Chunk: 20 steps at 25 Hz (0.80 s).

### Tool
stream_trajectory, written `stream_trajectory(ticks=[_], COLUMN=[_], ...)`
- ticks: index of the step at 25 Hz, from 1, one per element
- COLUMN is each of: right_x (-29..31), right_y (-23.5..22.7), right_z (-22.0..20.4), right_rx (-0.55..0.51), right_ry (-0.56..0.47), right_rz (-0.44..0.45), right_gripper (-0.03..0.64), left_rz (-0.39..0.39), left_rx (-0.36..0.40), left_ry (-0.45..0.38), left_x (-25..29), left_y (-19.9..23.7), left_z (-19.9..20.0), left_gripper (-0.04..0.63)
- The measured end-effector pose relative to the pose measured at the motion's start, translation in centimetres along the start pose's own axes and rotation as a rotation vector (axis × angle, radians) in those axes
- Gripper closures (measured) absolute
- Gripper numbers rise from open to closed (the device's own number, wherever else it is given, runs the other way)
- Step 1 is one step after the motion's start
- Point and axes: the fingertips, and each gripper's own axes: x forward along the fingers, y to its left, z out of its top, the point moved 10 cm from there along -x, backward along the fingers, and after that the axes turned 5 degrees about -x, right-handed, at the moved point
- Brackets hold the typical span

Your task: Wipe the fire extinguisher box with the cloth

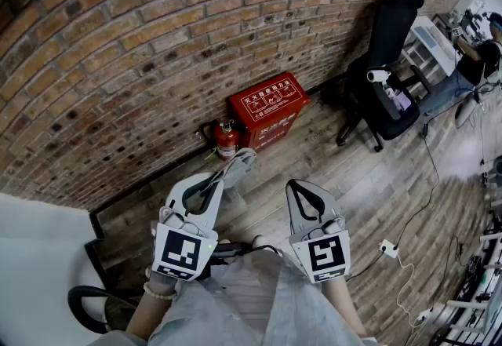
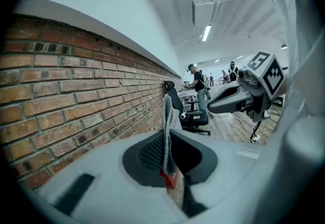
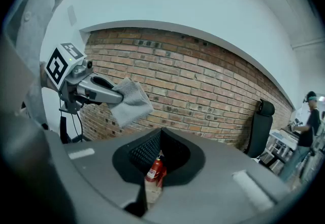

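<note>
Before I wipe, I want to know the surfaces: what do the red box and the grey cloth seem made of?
The box: probably painted sheet metal, going by its flat, smooth red panels and crisp edges. The cloth: soft matte fabric, maybe microfibre; it hangs limp in folds with a fuzzy surface.

A brick wall (image 1: 157, 38) runs along the far edge of the wooden floor (image 1: 314, 156). A red fire extinguisher (image 1: 227, 140) stands upright at the wall's foot. Further right, a black office chair (image 1: 388, 62) sits near the wall. A white power socket (image 1: 387, 247) with its cable lies on the floor's right side, and a person (image 1: 478, 62) sits at the far right edge.
</note>
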Motion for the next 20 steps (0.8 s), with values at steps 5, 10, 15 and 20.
stream_trajectory(ticks=[5, 10, 15, 20], right_x=[0.38, 0.39, 0.38, 0.67], right_y=[0.03, 0.10, 0.16, 0.45], right_z=[-0.25, -0.30, -0.08, 0.42], right_rx=[-0.002, -0.002, -0.006, -0.004], right_ry=[-0.001, -0.002, -0.003, -0.006], right_rz=[-0.002, -0.006, -0.008, -0.012], right_gripper=[0.607, 0.607, 0.607, 0.607], left_rz=[-0.001, -0.005, -0.009, -0.010], left_rx=[0.002, 0.004, 0.007, 0.008], left_ry=[-0.001, -0.004, -0.008, -0.016], left_x=[0.34, 0.39, 0.30, 0.09], left_y=[0.16, 0.15, 0.24, 0.90], left_z=[-0.22, -0.27, -0.10, -0.03], left_gripper=[0.583, 0.583, 0.583, 0.583])
